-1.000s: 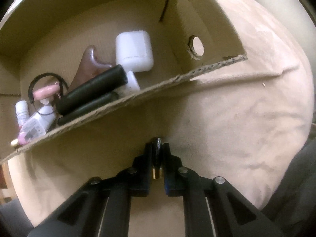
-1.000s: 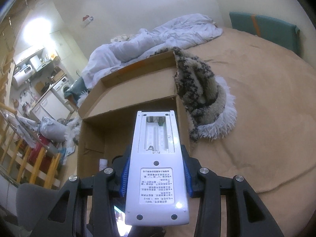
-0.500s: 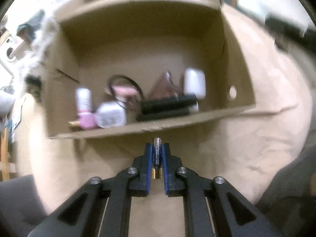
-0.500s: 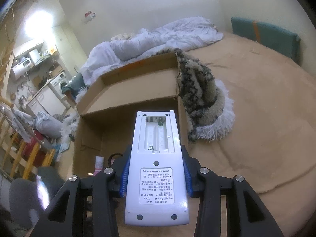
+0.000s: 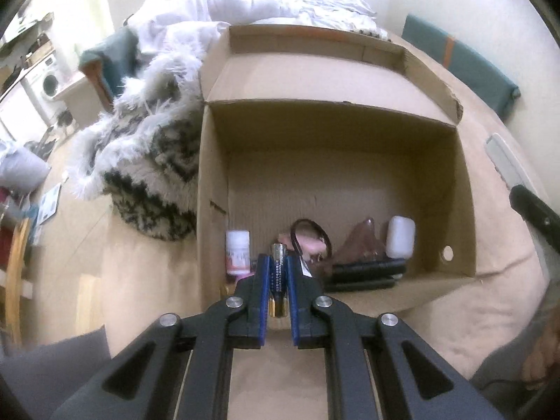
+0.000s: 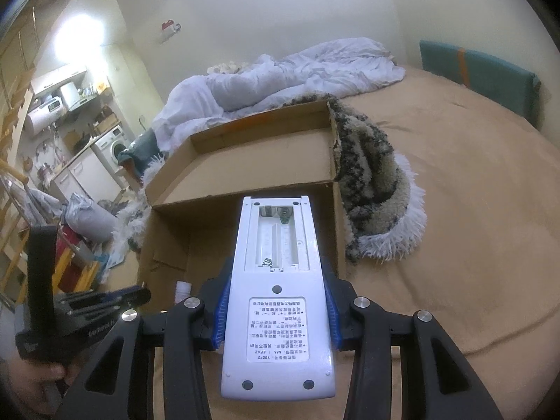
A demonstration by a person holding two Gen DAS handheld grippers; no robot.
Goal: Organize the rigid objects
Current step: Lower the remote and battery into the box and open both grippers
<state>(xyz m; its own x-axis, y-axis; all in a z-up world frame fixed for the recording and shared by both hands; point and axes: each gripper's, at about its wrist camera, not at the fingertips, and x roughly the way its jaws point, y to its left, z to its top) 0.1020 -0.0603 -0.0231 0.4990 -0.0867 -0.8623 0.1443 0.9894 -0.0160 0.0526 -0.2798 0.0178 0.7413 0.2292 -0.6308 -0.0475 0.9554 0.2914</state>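
My left gripper is shut on a small battery, held upright just in front of the near wall of an open cardboard box on the bed. My right gripper is shut on a white remote control, held back side up with its battery compartment open and empty. The remote hangs above the box's near edge. The left gripper also shows at the lower left of the right wrist view.
In the box lie a white bottle, a pink item with a black loop, a brown piece, a white case and black bars. A shaggy black-and-white blanket lies left of the box, white bedding behind it.
My left gripper has pulled back and tilted up, so the whole box and the room now show. The right gripper with the remote has moved only slightly.
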